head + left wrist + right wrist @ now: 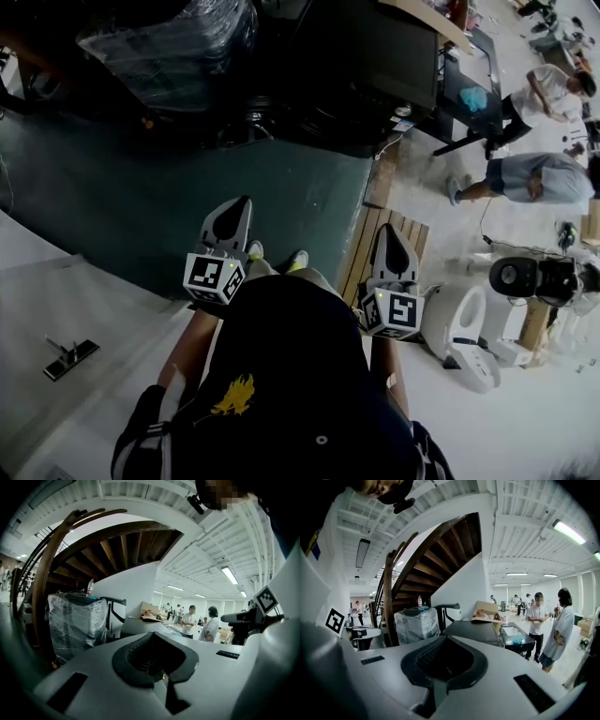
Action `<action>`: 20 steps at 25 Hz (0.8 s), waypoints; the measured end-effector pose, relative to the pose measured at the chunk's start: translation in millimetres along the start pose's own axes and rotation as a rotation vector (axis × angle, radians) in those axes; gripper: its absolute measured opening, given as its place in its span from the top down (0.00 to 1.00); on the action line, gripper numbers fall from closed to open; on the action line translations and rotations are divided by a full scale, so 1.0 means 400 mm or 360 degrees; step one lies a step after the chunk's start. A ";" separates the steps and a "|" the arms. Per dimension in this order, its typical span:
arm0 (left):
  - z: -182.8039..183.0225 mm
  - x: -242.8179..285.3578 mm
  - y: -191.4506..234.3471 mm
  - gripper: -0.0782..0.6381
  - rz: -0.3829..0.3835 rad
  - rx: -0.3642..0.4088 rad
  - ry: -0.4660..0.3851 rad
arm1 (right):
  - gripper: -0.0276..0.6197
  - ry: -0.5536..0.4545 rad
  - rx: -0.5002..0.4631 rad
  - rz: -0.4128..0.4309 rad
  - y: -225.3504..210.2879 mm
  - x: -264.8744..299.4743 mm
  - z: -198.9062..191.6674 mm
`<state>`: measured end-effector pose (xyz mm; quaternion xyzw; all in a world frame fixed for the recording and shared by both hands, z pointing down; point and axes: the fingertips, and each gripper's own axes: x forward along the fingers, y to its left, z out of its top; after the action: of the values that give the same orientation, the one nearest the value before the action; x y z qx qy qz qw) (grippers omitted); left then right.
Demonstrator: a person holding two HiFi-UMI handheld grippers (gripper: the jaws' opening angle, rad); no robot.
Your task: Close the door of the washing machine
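Below the head camera, the left gripper (240,204) and the right gripper (387,231) are held side by side, well apart, on either side of the person's dark cap (291,328). Both point slightly downward, towards a green floor mat (141,197).

Left gripper view: the jaws lie together with nothing between them. Right gripper view: the jaws are likewise closed and empty.

At the far edge of the mat stands a plastic-wrapped box (173,42), beside a dark table (473,631) and under a curved wooden staircase (436,559). A wooden pallet (375,246) lies just to the right of the mat. A person in a white shirt (537,620) and a second person (560,630) stand near the table's far end.

The washing machine and its door cannot be picked out in any view.
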<state>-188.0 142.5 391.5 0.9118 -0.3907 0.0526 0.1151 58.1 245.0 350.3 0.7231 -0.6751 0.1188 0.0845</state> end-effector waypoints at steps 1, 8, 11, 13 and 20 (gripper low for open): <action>0.000 -0.003 -0.003 0.86 0.0006 0.0015 0.0007 | 0.92 -0.0001 0.0013 0.0017 0.000 -0.001 0.000; -0.007 -0.033 -0.019 0.86 0.0106 0.0086 0.0062 | 0.92 0.0030 0.0082 0.0118 -0.016 -0.002 -0.046; -0.011 -0.043 -0.021 0.86 0.0174 0.0101 0.0087 | 0.92 0.0044 0.0125 0.0173 -0.029 0.002 -0.081; -0.007 -0.048 -0.025 0.86 0.0210 0.0100 0.0090 | 0.92 0.0055 0.0146 0.0215 -0.035 0.010 -0.094; -0.017 -0.053 0.016 0.86 0.0276 0.0140 0.0149 | 0.92 0.0042 0.0150 0.0284 -0.018 0.058 -0.088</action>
<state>-207.3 154.9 395.2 0.8753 -0.4596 0.1220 0.0879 64.5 233.3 390.7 0.6617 -0.7293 0.1670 0.0482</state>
